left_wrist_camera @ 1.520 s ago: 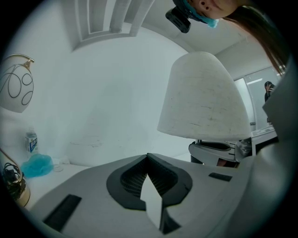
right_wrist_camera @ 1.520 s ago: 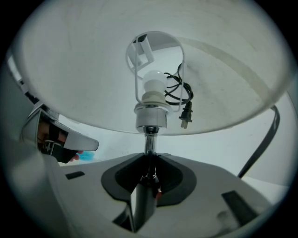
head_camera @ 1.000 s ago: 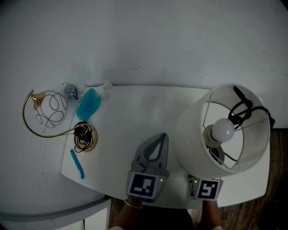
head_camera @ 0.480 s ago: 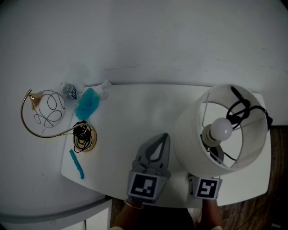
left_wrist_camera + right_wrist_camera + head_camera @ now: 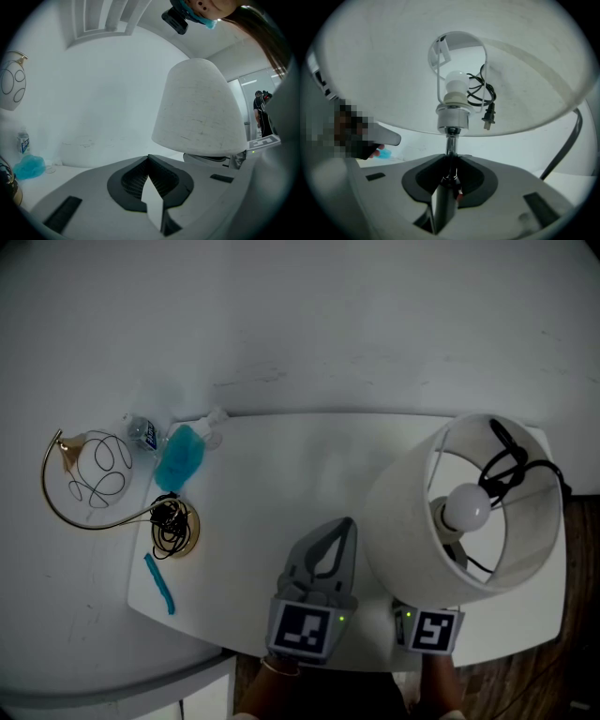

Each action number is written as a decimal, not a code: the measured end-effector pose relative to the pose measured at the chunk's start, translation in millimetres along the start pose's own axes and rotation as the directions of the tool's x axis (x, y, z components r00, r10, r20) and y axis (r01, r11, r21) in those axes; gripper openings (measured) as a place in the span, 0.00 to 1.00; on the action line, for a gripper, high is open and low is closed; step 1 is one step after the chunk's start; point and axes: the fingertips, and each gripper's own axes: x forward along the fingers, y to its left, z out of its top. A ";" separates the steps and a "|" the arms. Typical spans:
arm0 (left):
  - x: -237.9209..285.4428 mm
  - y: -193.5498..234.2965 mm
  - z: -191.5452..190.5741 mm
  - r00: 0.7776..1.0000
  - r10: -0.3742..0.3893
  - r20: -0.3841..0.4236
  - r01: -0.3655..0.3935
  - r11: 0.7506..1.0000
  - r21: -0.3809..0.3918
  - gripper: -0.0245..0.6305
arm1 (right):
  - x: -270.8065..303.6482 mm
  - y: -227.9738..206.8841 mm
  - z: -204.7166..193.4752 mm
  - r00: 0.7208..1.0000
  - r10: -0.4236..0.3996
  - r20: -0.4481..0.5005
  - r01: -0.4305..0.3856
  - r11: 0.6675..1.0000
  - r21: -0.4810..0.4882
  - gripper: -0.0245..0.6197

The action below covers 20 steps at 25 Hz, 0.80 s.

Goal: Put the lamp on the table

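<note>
A lamp with a white drum shade [image 5: 427, 521] hangs over the right part of the white table [image 5: 272, 474]. Its bulb [image 5: 466, 507] and a bundled black cord with plug [image 5: 511, 465] show inside the shade. My right gripper [image 5: 449, 176] is shut on the lamp's chrome stem [image 5: 450, 145] below the socket; in the head view only its marker cube [image 5: 429, 631] shows under the shade. My left gripper [image 5: 339, 526] is shut and empty, its jaws together just left of the shade [image 5: 199, 112].
At the table's left end lie a gold arc lamp with a wire globe [image 5: 94, 470], its round base wrapped in black cord [image 5: 173, 526], a blue mesh puff [image 5: 181, 456], a small water bottle [image 5: 145, 430] and a blue stick [image 5: 159, 582]. A white wall stands behind.
The lamp in my right gripper has shifted slightly right and up. The left gripper has stayed almost still.
</note>
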 end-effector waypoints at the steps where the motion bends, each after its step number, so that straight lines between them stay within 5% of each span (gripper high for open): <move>1: -0.3 -1.2 0.0 1.000 -0.001 0.000 0.001 1.000 0.001 0.03 | -0.8 -0.3 0.2 1.000 0.000 0.002 0.000 1.000 -0.001 0.16; 20: 1.7 -8.9 1.8 1.000 -0.018 0.004 0.018 1.000 0.002 0.03 | 0.5 -0.2 -1.4 1.000 -0.001 -0.006 0.001 1.000 0.025 0.16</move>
